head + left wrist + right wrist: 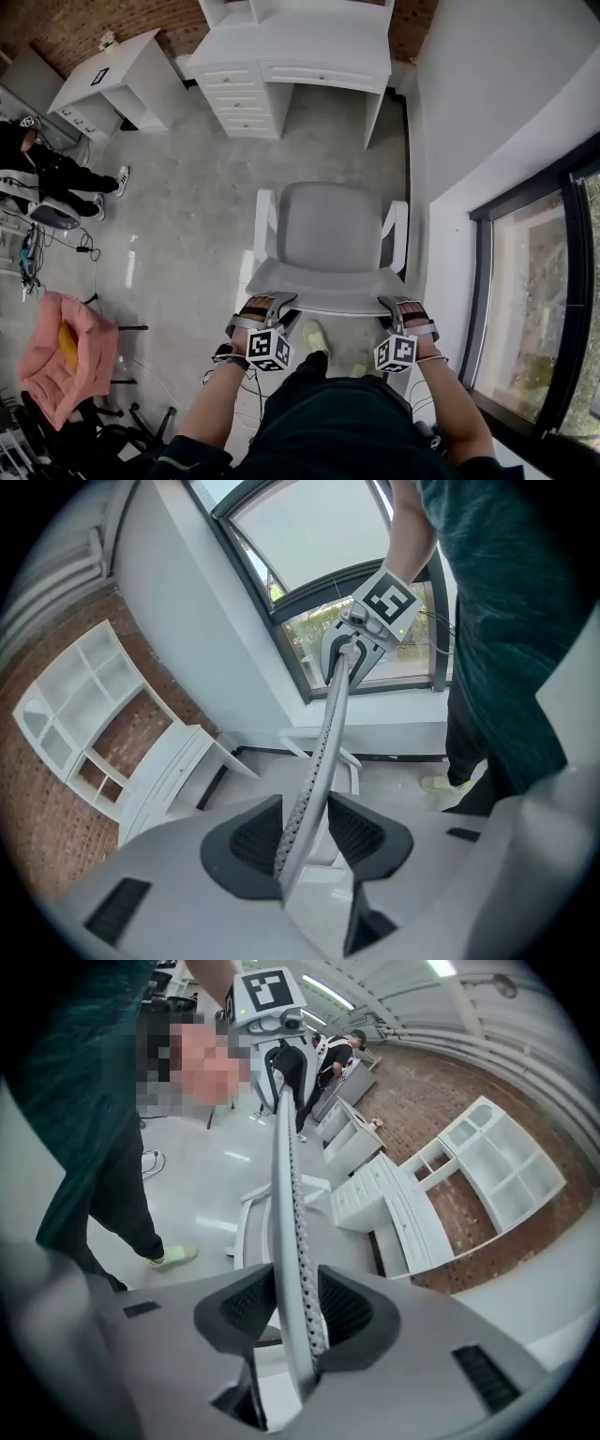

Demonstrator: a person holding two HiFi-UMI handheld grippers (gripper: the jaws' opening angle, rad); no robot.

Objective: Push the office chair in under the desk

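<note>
Office chair (pixel 328 230) is seen on the concrete floor (pixel 187 206), well apart from the white bench (pixel 309 52), with its seat turned toward the gap beneath. Its backrest rim (pixel 323 298) is gripped at both ends: the left gripper (pixel 270 304) has its jaws narrowed onto the left corner, and the right gripper (pixel 401 307) has its jaws pressed onto the right corner.

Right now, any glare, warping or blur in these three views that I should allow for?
Head view: even light, sharp; fisheye bows the window and desk. Left gripper view: the window's upper pane washes out pale, yet the chair backrest between the jaws reads crisp. Right gripper view: ceiling lights flare, shelves curve, corners go black.
</note>
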